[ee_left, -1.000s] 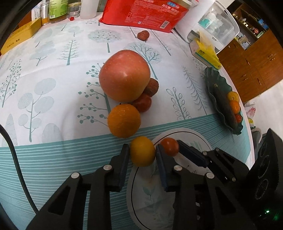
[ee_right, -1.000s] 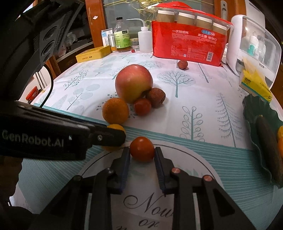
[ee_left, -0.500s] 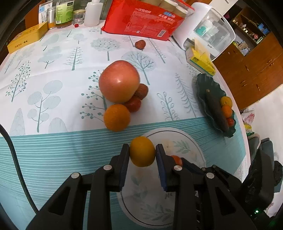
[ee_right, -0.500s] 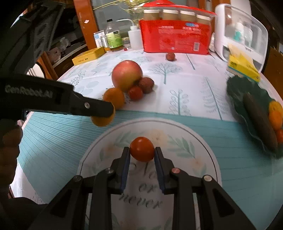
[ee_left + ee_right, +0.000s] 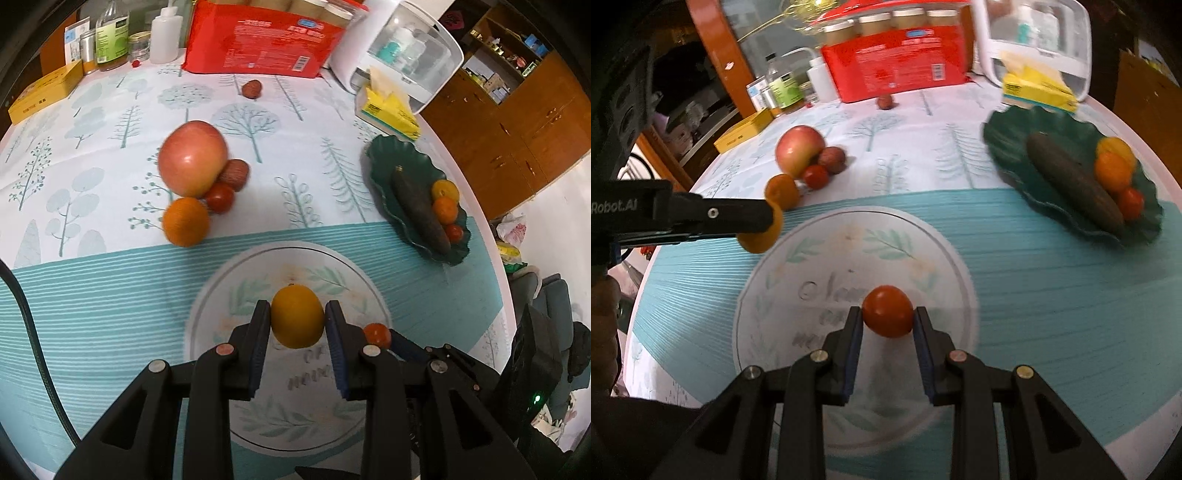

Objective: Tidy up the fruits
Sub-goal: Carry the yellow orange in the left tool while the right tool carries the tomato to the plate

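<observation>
My left gripper [image 5: 297, 321] is shut on a yellow-orange citrus fruit [image 5: 297, 317], held above the round printed circle of the tablecloth [image 5: 229, 295]. My right gripper [image 5: 888, 321] is shut on a small red tomato [image 5: 888, 312], also above that circle; the tomato [image 5: 376, 333] shows at the lower right in the left wrist view. A dark green scalloped plate [image 5: 380, 158] at the right holds a long dark vegetable, two small orange-yellow fruits and a red tomato. On the cloth at the left lie a large apple [image 5: 192, 162], an orange [image 5: 186, 221], a red tomato [image 5: 219, 197] and a brown-red fruit [image 5: 234, 173].
A lone small red fruit [image 5: 252, 88] lies farther back. Along the far edge stand a red package [image 5: 258, 40], bottles [image 5: 110, 33], a yellow box [image 5: 44, 90], a yellow tissue pack [image 5: 388, 107] and a white appliance [image 5: 402, 48]. A black cable [image 5: 29, 325] runs along the left.
Both grippers have risen and drawn back from the fruit pile toward the right with their fruits still gripped. The green plate has come fully into both views.
</observation>
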`<state>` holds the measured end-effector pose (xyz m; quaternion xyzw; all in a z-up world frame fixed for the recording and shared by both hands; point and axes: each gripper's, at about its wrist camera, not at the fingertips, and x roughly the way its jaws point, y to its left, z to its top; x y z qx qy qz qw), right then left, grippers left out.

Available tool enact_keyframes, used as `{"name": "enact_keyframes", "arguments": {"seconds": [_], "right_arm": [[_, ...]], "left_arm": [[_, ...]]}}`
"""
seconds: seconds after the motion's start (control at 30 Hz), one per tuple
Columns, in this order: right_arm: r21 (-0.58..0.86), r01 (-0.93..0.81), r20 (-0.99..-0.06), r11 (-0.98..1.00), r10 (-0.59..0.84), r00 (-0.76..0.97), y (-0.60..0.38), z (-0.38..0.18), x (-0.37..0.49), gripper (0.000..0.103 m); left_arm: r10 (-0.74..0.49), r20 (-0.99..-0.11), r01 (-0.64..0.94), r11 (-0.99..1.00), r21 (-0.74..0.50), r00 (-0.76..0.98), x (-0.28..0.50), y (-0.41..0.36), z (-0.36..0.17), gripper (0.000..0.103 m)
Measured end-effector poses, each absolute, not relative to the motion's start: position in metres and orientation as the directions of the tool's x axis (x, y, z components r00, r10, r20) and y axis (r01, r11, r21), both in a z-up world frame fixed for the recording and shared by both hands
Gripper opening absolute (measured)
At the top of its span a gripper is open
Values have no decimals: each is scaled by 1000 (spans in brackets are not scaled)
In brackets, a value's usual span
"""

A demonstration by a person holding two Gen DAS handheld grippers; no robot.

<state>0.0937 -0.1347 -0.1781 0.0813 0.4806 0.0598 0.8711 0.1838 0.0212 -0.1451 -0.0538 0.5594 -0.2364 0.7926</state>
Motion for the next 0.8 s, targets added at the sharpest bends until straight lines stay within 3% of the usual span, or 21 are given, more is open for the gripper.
{"name": "enact_keyframes", "arguments": {"seconds": [0.8], "right_arm": [[186,5,-817,983,152,557,-274,-150,72,28]], "left_arm": [[-450,-844,329,876,-353,293,163,-110,-123,29]]}}
